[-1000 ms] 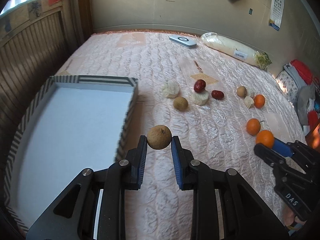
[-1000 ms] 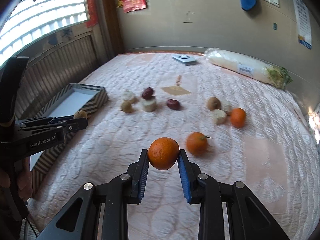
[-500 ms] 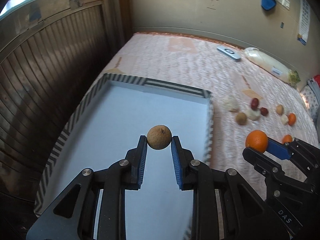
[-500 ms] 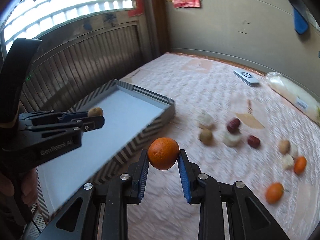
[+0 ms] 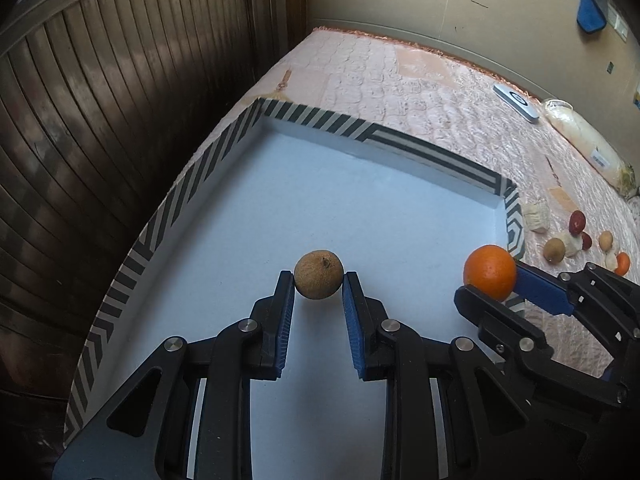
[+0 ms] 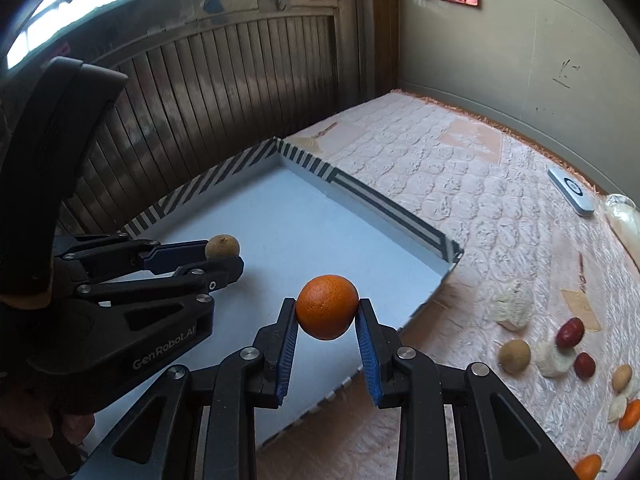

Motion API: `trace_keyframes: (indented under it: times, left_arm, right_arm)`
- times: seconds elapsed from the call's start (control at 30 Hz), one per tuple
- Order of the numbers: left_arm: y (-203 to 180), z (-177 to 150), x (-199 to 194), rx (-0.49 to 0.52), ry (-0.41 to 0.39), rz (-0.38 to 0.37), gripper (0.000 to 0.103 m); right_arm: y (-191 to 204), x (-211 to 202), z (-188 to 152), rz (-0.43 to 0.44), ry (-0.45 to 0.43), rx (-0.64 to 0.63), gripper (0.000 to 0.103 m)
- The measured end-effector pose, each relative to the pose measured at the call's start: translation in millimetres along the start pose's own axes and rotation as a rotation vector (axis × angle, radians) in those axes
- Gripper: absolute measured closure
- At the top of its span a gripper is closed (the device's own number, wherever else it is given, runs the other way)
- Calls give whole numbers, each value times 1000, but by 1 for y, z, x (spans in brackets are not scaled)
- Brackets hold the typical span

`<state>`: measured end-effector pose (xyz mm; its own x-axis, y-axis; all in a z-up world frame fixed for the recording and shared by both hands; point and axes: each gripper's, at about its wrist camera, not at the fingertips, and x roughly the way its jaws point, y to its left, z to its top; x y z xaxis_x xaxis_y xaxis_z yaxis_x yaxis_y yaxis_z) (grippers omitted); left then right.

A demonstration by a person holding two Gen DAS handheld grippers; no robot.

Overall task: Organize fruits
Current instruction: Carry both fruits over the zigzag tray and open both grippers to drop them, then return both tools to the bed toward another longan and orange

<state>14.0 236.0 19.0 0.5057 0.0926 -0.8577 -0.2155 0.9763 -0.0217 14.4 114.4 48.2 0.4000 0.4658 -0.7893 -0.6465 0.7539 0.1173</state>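
Note:
My left gripper (image 5: 319, 286) is shut on a round brown fruit (image 5: 319, 274) and holds it above the floor of a shallow striped-rim tray (image 5: 224, 148). My right gripper (image 6: 327, 316) is shut on an orange (image 6: 327, 306) and holds it over the tray's near right part (image 6: 384, 206). The orange also shows at the right of the left wrist view (image 5: 490, 272). The brown fruit shows at the left of the right wrist view (image 6: 222, 246). The tray floor is pale blue and bare.
Loose fruits lie on the pink quilted bed to the right of the tray: red dates (image 6: 570, 332), a brown fruit (image 6: 514, 355), white pieces (image 6: 513, 309) and oranges (image 6: 630, 414). A remote (image 6: 571, 190) lies farther back. A dark slatted wooden wall (image 5: 100, 120) runs along the tray's left side.
Both grippers have moved left from over the bed to over the tray, each still holding its fruit. The right gripper has come closer beside the left one.

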Motion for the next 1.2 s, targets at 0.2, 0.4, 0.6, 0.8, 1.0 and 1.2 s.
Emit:
trace_keyframes:
  times: [0.2, 0.4, 0.6, 0.8, 1.0, 1.2]
  left_arm:
    - [4, -1, 3, -19, 1, 9, 79]
    - [4, -2, 3, -35, -2, 20, 77]
    - [7, -4, -10, -62, -46, -10, 40]
    - [-6, -8, -30, -44, -91, -8, 40]
    - [-36, -16, -51, -9, -137, -40, 40]
    - [-75, -25, -61, 44, -161, -79, 40]
  right_arm:
    - [6, 15, 0, 0, 37, -33, 75]
    - [8, 19, -1, 12, 40, -52, 67]
    - [6, 1, -6, 24, -7, -35, 56]
    - [-4, -31, -21, 1, -61, 2, 56]
    - [-24, -63, -39, -41, -115, 69, 56]
    - [-48, -92, -64, -117, -138, 139, 56]
